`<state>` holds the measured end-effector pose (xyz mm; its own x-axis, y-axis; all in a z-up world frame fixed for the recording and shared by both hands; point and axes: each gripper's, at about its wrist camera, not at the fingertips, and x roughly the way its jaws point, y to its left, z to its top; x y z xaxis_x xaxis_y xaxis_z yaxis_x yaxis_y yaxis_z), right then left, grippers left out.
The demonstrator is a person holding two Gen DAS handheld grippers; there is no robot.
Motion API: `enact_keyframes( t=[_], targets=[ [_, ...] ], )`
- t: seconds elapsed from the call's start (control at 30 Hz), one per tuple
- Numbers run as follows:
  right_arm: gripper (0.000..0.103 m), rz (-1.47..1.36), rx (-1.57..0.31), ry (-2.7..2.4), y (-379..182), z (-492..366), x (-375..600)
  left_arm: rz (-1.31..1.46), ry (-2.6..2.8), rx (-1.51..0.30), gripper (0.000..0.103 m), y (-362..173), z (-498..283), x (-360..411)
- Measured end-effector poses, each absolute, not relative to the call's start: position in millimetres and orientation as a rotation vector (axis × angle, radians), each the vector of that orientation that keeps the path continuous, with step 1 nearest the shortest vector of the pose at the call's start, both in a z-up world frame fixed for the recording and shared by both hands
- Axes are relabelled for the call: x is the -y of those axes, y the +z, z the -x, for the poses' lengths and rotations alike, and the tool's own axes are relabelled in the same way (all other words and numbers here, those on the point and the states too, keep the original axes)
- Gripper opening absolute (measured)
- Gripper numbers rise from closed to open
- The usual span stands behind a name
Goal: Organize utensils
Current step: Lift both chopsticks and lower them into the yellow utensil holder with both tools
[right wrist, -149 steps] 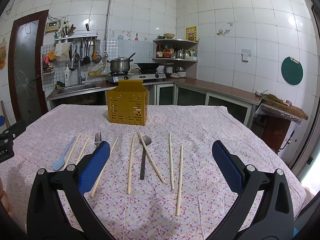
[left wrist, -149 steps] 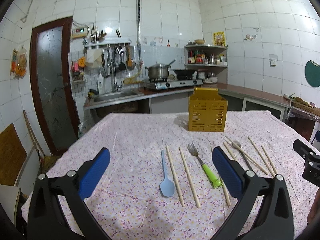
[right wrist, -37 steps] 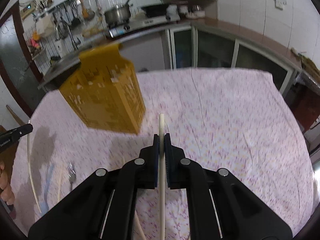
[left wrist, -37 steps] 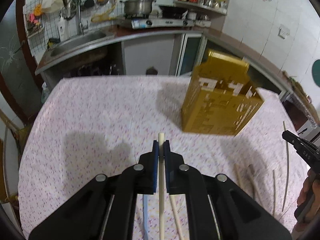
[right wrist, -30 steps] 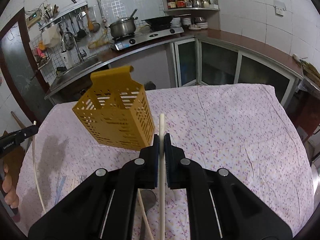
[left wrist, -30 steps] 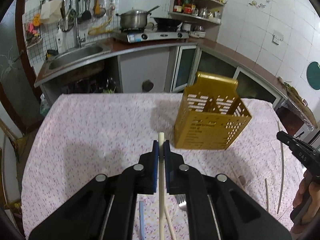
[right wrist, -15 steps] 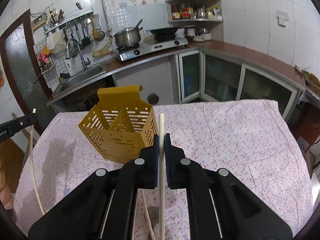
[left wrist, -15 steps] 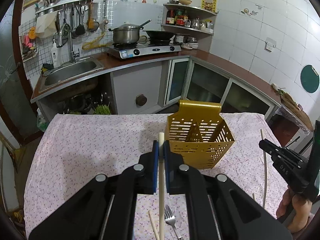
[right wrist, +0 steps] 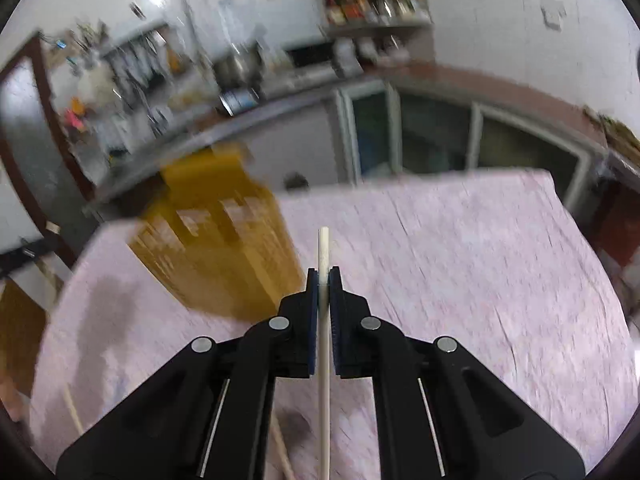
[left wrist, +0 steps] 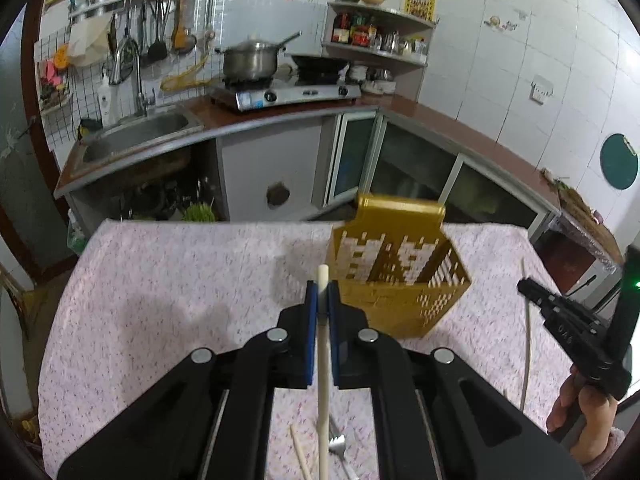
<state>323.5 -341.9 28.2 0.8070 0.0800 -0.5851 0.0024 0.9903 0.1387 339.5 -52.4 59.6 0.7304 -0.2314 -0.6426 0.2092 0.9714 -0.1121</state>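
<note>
Left wrist: left tool clamps a chopstick.

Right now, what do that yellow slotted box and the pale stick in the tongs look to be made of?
The yellow slotted utensil box looks like moulded plastic: uniform colour, slight sheen, neat punched slots. The pale round chopstick in the left tongs seems bare wood or bamboo: matte, cream, unpainted.

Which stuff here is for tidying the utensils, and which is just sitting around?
For the job: left chopstick, right chopstick, yellow holder, fork, spare chopstick.

Just around: pot, stove, sink, shelf jars.
</note>
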Motion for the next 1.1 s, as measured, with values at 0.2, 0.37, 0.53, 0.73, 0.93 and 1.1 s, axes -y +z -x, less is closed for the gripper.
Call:
enact_keyframes(
  t=[0.2,0.37,0.53,0.73,0.93,1.1],
  targets=[
    [0.007,-0.137,-0.514,0.069,63,-341,330,0.028,-0.266,-0.627,0.006,82,-350,65],
    [0.007,-0.136,-0.433,0.076,77,-352,328,0.024,-0.27,-0.556,0.006,104,-359,71],
    [0.007,-0.165,-0.358,0.088,91,-371,328,0.04,-0.279,-0.474,0.006,128,-373,79],
    [0.007,-0.173,-0.261,0.112,104,-392,319,0.044,-0.279,-0.379,0.006,145,-396,89],
    [0.007,-0.194,-0.157,0.142,120,-413,316,0.059,-0.271,-0.308,0.006,153,-422,94],
    [0.007,-0.218,-0.115,0.15,115,-430,317,0.062,-0.268,-0.258,0.006,143,-435,100]
  ],
)
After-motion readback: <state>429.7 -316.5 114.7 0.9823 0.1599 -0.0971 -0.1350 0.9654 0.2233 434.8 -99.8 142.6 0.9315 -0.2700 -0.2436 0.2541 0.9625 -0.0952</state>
